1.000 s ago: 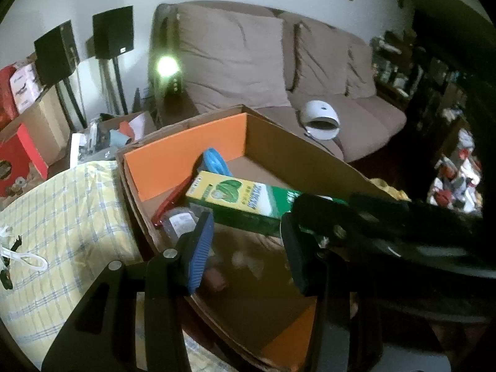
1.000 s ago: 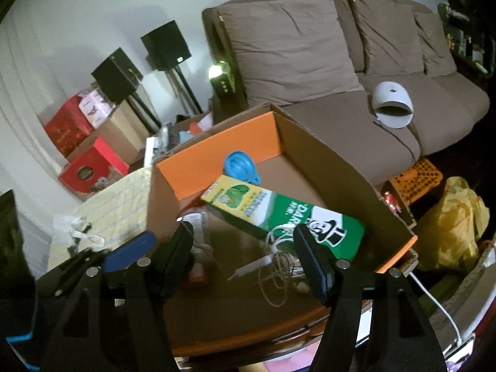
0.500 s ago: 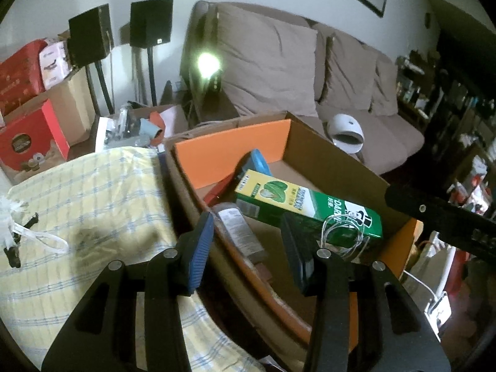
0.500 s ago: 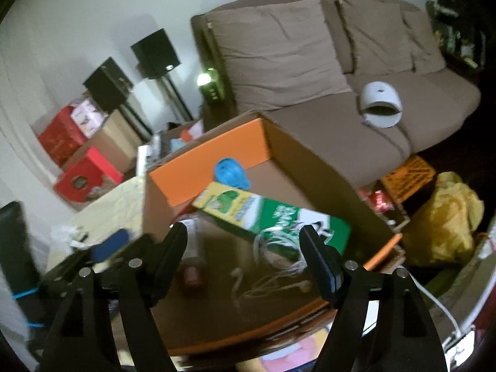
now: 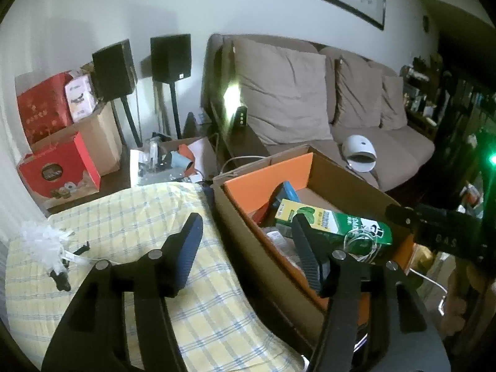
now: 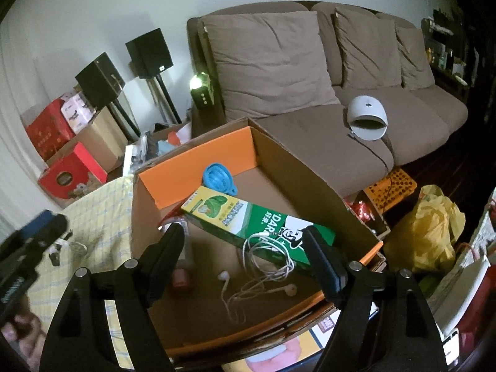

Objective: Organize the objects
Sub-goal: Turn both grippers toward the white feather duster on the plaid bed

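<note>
Cardboard box (image 6: pixel 313 167) with orange inner flaps sits at the edge of a table covered in a yellow checked cloth (image 5: pixel 130 217), in front of a brown sofa (image 6: pixel 310 62). Inside it lie a long green and yellow carton (image 6: pixel 248 220), tilted across the middle, a blue collapsible funnel (image 6: pixel 217 178) at the carton's far end near the orange flap, and white wired earphones (image 6: pixel 263 266) whose cable loops over the carton's near end and trails onto the box floor. A small bottle (image 6: pixel 181 260) lies by the box's left wall, partly hidden behind a gripper finger.

The right gripper (image 6: pixel 245 257) hangs above the near part of the box, its jaws spread wide with nothing between them; the earphones lie below on the box floor. The left gripper (image 5: pixel 248 248) sits over the box's left wall where cloth meets cardboard, its jaws opening and empty. On the cloth, well to the left, lie a white cable (image 5: pixel 71 255) and some crinkled clear plastic (image 5: pixel 43 241). A white domed device (image 6: pixel 367 117) rests on the sofa seat.
</note>
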Demonstrator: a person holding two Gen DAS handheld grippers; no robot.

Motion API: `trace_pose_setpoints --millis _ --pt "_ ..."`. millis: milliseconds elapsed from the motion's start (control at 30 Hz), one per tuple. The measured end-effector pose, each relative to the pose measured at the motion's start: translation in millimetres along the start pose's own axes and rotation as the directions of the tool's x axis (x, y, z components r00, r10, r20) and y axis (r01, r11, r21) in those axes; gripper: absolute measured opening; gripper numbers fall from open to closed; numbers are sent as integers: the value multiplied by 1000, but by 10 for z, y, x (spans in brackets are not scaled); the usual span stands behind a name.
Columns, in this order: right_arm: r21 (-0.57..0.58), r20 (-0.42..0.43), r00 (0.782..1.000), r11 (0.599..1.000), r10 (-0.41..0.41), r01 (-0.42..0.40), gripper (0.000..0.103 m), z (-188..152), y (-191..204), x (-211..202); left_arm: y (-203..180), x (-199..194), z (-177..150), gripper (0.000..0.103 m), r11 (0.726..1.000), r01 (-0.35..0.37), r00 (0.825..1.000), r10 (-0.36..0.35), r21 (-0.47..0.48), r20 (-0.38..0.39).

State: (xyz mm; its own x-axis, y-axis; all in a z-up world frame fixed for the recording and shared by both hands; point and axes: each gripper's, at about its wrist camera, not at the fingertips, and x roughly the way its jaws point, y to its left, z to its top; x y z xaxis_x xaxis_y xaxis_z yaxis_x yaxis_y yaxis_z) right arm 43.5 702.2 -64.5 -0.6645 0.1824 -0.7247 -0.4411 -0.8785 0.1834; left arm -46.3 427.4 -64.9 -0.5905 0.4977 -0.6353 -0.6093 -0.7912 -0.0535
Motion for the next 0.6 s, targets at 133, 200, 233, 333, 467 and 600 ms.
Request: trace_pose_setpoints --millis 133,200,233,333,467,600 --pt "-22 -9 1000 1000 -23 23 81 1 74 -11 76 5 -91 59 999 43 998 -44 -25 -35" --pt "-56 -4 999 997 -49 49 82 -2 160 -54 116 7 -120 60 998 46 998 -48 -38 -43" --pt "-71 7 998 996 -56 57 82 0 208 -90 135 3 -126 60 998 42 998 -44 -41 -42" --pt "-103 34 998 994 -46 49 85 7 340 -181 211 -54 -133 65 998 29 999 -31 -52 -31" --pt "-136 54 998 989 -44 51 85 4 481 -226 339 -139 -162 83 998 15 1000 -17 -63 -21" --pt "-164 75 997 985 -32 44 91 2 601 -254 446 -183 -239 83 998 7 1000 -9 -66 -29"
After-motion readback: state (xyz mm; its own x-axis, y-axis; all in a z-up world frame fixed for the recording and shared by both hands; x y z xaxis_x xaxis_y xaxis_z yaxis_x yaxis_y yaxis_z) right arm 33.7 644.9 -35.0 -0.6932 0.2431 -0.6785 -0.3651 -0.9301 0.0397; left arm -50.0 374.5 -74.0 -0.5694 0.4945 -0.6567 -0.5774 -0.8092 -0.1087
